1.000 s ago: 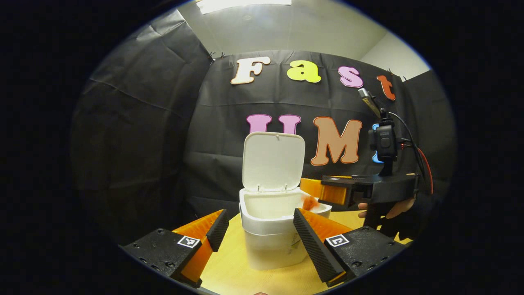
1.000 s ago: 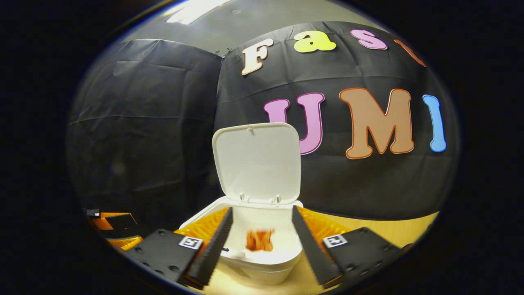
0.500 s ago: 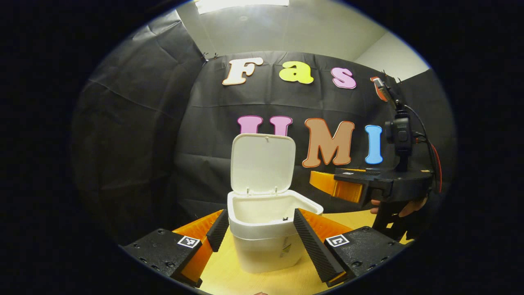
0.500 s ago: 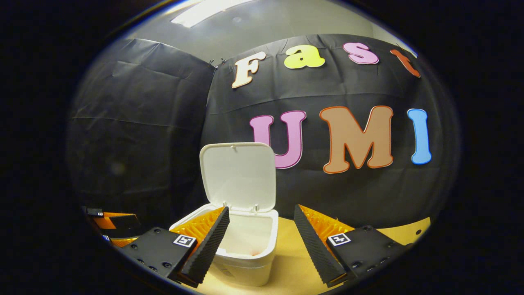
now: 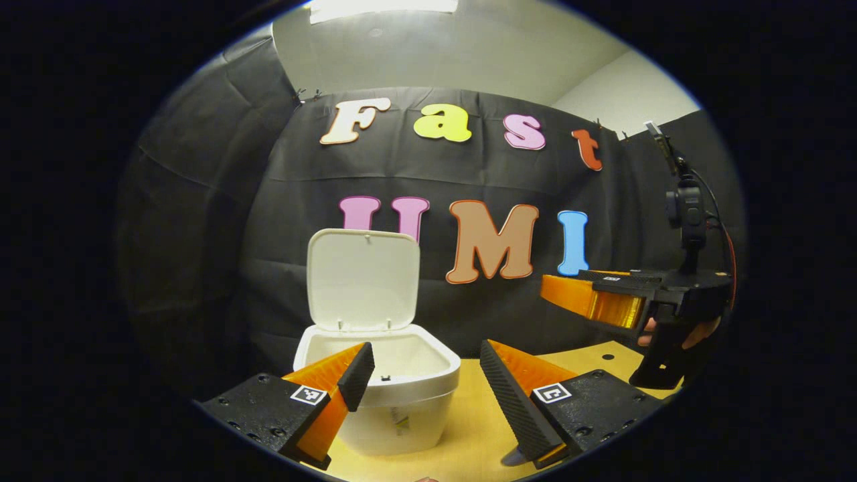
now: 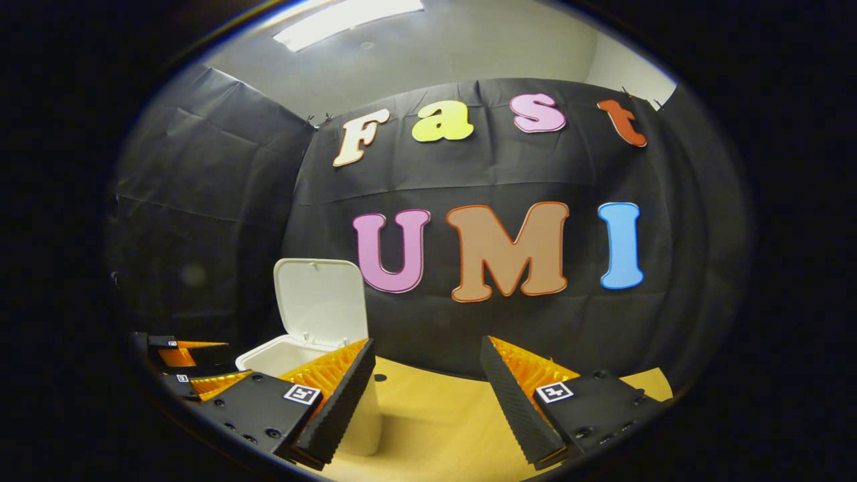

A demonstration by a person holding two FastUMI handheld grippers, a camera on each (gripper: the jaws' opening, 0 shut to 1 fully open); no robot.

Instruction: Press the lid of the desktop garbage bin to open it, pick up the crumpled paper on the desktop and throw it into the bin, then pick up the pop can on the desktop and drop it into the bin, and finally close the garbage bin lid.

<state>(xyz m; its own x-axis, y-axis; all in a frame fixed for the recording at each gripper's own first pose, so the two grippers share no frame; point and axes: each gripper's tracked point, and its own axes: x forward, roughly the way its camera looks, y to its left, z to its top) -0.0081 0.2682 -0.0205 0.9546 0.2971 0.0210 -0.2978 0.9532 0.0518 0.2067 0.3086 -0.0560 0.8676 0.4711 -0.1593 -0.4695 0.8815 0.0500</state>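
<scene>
Left gripper view: lid (image 5: 363,279) stands upright at the bin (image 5: 388,388)'s far edge, ahead-left of the left gripper (image 5: 423,381), fingers released; right gripper (image 6: 424,391), also released, sits farther right.

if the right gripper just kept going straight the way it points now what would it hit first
Probably nothing near: the open right gripper points past the bin, which sits off to its left, over bare table toward the black cloth wall. Depth is unclear.

right claw (image 5: 569,298) | black body | camera on top | cables
</scene>
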